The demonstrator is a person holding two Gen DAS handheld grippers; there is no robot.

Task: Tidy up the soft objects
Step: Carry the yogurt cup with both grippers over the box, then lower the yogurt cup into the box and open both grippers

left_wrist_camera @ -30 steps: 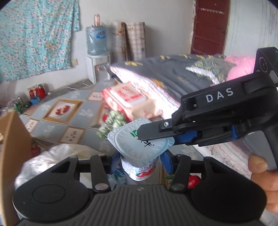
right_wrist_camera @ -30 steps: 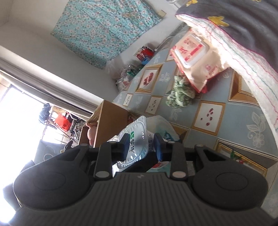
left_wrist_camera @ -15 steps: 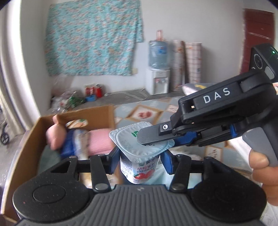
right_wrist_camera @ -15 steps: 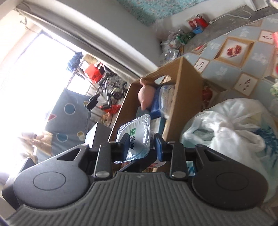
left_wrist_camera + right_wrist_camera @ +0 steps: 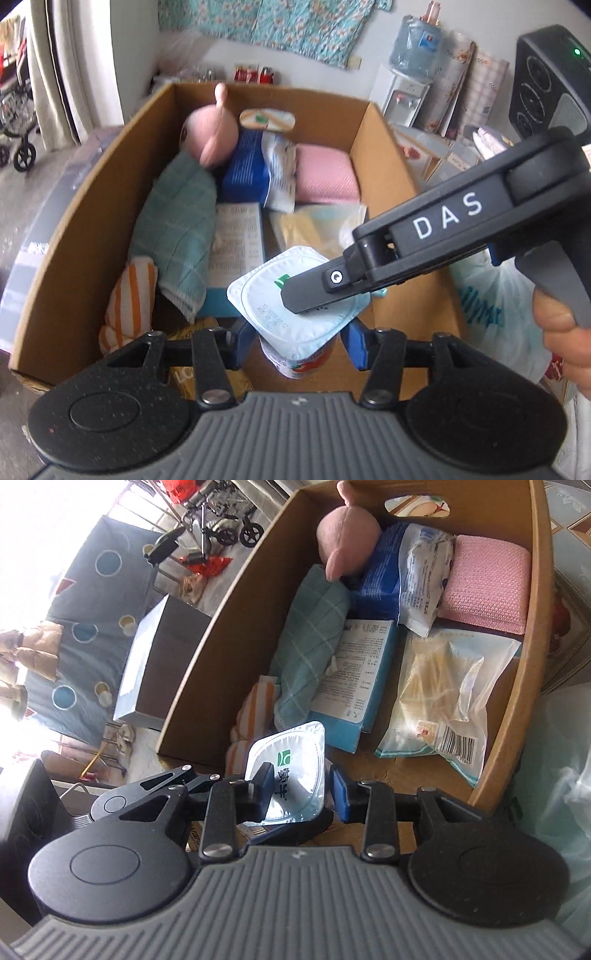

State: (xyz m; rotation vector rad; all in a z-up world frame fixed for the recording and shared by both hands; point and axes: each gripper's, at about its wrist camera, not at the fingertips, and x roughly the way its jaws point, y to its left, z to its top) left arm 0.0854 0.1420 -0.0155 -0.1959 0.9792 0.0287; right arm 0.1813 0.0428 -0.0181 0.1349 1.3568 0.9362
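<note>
Foil-lidded yogurt cup stands upright, lid up, over the cardboard box.

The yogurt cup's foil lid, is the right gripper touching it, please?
Touching: the left wrist view shows the right gripper finger lying flat on the yogurt cup lid.

Both grippers point steeply downward, close together. The left gripper has its 2 blue-padded fingers pressed against the sides of a yogurt cup. The right gripper reaches in from the right, jaws set across the cup's foil lid, one finger lying over it. A hand grips the right handle, finger on the trigger.
</note>
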